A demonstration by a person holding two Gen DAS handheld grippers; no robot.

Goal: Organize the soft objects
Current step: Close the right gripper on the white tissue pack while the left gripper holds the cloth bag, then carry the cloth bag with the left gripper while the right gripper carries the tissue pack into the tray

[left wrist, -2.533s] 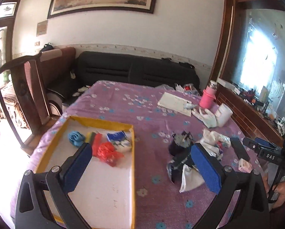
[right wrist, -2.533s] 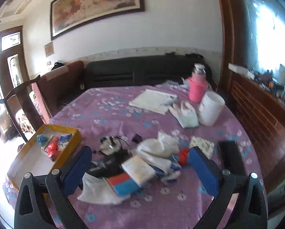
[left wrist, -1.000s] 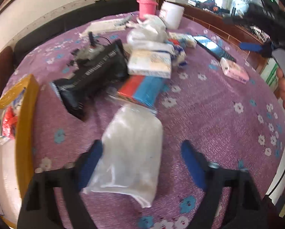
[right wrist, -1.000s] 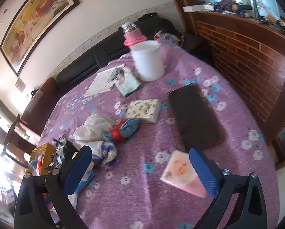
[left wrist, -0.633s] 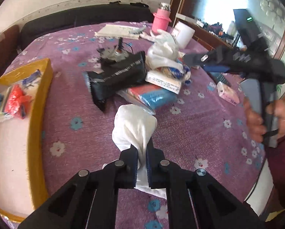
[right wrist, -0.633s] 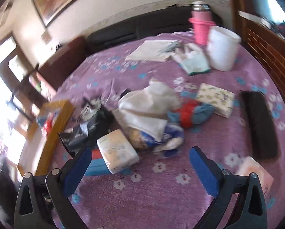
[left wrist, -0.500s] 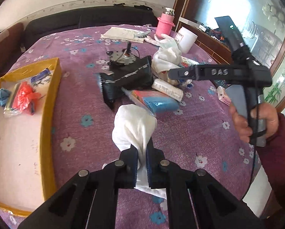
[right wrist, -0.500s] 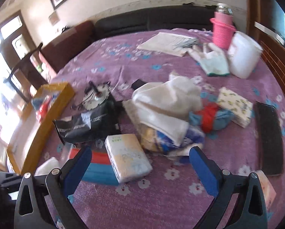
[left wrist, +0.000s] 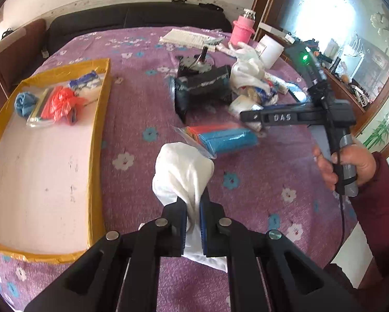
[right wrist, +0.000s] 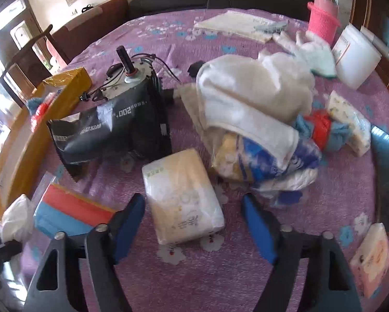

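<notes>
My left gripper (left wrist: 193,223) is shut on a white soft cloth bundle (left wrist: 181,171), held just above the purple flowered tablecloth. To its left lies the yellow-rimmed tray (left wrist: 101,119) with a red bag (left wrist: 62,101) and a blue ball (left wrist: 23,102) at its far end. In the right wrist view my right gripper (right wrist: 193,205) hangs over a white tissue pack (right wrist: 181,197). Its jaws are closing with the pack between them, and the blue pads stand apart from the pack's sides. A hand (left wrist: 350,166) holds that gripper at the right.
Behind the pack are a black bag with a motor (right wrist: 108,127), a pile of white towels (right wrist: 251,91) and a red and blue packet (right wrist: 69,210). A black phone (right wrist: 387,182), pink tissue pack (right wrist: 371,257), white tub (right wrist: 355,57) and pink bottle (right wrist: 323,13) line the right side.
My left gripper shut on the white bundle and drew it back off the cloth. My right gripper swung from the table's right side over the tissue pack, and its jaws narrowed.
</notes>
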